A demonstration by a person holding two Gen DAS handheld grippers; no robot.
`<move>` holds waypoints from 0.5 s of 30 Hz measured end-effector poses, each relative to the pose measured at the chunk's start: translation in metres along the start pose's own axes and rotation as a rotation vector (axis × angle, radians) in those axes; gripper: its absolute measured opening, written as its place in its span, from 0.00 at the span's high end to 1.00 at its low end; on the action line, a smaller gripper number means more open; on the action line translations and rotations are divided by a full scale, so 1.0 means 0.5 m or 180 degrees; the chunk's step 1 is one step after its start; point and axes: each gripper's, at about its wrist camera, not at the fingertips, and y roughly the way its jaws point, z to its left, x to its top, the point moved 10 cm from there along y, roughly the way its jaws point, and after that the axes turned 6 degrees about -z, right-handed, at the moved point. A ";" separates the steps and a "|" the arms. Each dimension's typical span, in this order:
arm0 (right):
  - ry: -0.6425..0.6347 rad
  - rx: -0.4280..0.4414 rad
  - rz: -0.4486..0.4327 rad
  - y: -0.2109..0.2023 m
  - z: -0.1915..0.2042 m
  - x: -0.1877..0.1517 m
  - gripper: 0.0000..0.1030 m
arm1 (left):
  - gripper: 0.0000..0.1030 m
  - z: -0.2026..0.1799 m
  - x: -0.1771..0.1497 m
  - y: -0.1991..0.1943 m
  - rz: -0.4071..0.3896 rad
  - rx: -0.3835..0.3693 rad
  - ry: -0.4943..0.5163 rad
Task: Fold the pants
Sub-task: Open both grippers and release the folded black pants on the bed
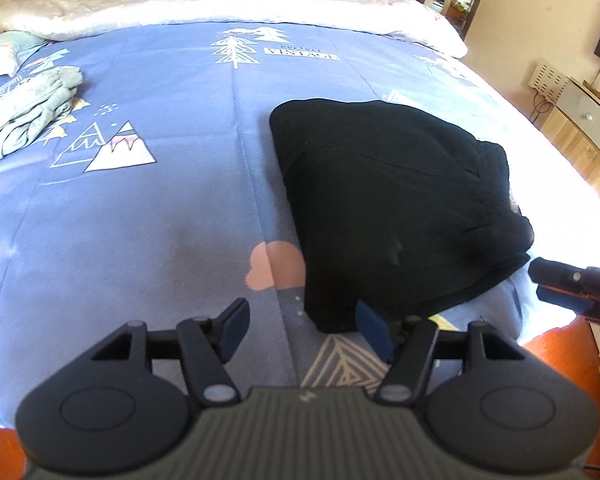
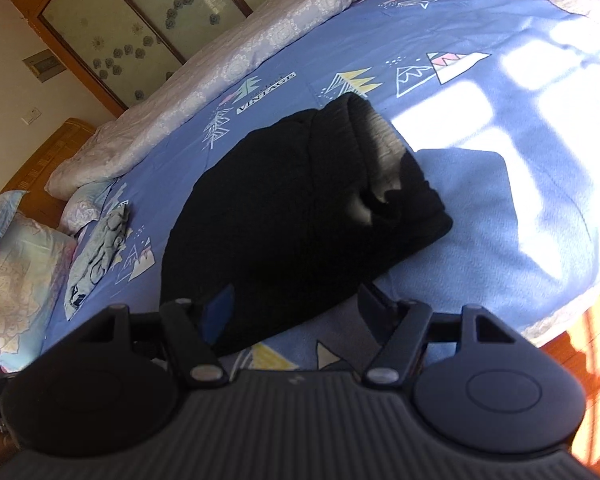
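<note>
Black pants (image 1: 388,200) lie folded into a thick bundle on the blue patterned bedsheet (image 1: 140,220), near the bed's front edge. My left gripper (image 1: 304,330) is open just in front of the bundle's near corner, which reaches in beside the right fingertip (image 1: 370,328). In the right wrist view the pants (image 2: 300,208) fill the middle, waistband end toward the sunlit side. My right gripper (image 2: 296,312) is open, its fingers astride the bundle's near edge without pressing it. That gripper (image 1: 540,282) also shows at the right edge of the left wrist view.
A folded pale grey-green garment (image 1: 32,112) lies at the far left of the bed, by a pillow (image 2: 16,264). A white quilt (image 1: 220,0) is bunched along the headboard side. Orange wooden floor (image 2: 580,344) lies past the bed's edge. A cabinet (image 1: 588,120) stands by the wall.
</note>
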 end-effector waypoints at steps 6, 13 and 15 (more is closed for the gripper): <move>0.0020 0.0002 0.0057 0.009 0.007 -0.010 0.31 | 0.28 0.012 -0.008 -0.005 0.0013 0.0097 -0.0026; 0.0134 -0.0021 0.0041 0.013 -0.008 -0.011 0.31 | 0.23 0.019 -0.015 -0.005 0.0041 0.0189 -0.0015; 0.0156 -0.0025 0.0030 0.014 -0.013 -0.009 0.31 | 0.20 0.023 -0.018 -0.004 0.0058 0.0225 -0.0024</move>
